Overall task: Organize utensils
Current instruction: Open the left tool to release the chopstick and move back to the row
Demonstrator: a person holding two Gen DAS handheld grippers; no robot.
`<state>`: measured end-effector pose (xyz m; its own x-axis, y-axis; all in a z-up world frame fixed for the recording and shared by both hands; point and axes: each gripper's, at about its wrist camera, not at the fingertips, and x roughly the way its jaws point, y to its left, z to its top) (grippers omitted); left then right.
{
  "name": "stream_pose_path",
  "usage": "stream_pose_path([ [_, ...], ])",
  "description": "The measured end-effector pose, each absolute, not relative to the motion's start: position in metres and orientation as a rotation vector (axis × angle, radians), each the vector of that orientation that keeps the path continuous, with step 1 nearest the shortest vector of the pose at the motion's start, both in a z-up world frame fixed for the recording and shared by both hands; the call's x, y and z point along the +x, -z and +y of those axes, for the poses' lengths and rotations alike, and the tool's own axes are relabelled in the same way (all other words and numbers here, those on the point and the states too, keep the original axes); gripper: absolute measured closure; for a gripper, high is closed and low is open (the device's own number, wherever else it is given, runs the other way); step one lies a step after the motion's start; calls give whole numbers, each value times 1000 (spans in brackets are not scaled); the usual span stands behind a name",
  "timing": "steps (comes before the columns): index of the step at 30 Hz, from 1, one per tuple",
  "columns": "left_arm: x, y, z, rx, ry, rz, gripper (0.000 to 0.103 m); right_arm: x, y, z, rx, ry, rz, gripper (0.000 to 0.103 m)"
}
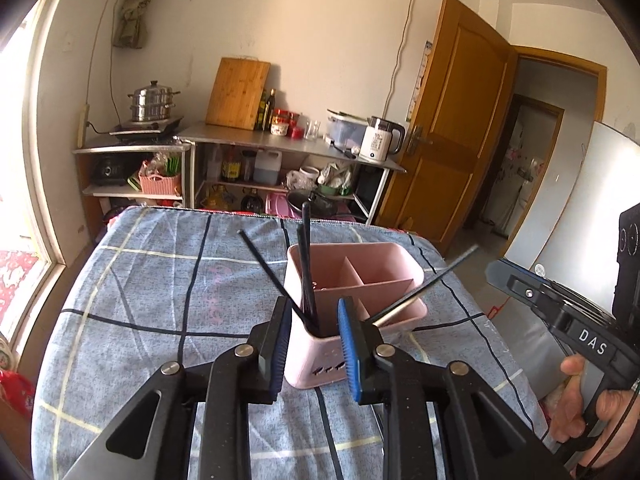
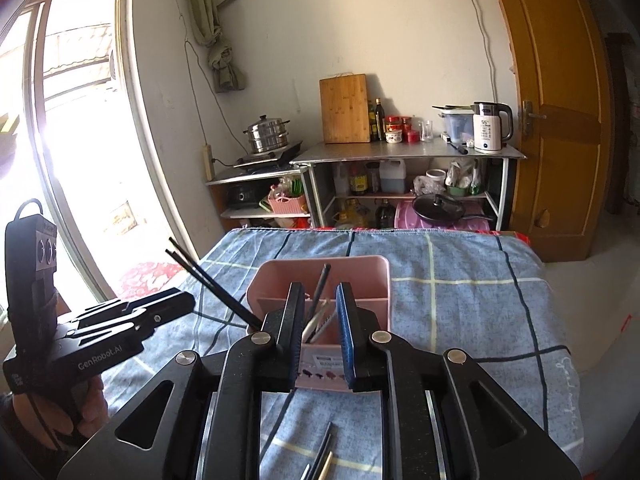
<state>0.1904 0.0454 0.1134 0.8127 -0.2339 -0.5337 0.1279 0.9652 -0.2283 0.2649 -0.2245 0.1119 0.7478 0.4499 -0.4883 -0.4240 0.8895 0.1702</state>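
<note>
We hold a gripper in each hand, both angled gently downward and side by side. Our left gripper (image 1: 314,350) has its blue-padded fingers (image 1: 349,350) parted a little, with nothing pinched between the pads. Our right gripper (image 2: 320,336) stands likewise slightly apart, its pads pressing on nothing. Our right hand (image 1: 592,408) wraps the handle from below, fingers curled round the grip; our left hand (image 2: 86,404) does the same, partly hidden beneath its device.
</note>
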Motion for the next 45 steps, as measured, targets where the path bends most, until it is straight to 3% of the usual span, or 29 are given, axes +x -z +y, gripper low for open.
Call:
stream_pose_path([
  [22,76,-48,31,-143,205,677,79,162,-33,-272,85,-459,718,86],
  [45,59,-10,26,-143,246,779,79,148,20,-261,67,-455,864,86],
])
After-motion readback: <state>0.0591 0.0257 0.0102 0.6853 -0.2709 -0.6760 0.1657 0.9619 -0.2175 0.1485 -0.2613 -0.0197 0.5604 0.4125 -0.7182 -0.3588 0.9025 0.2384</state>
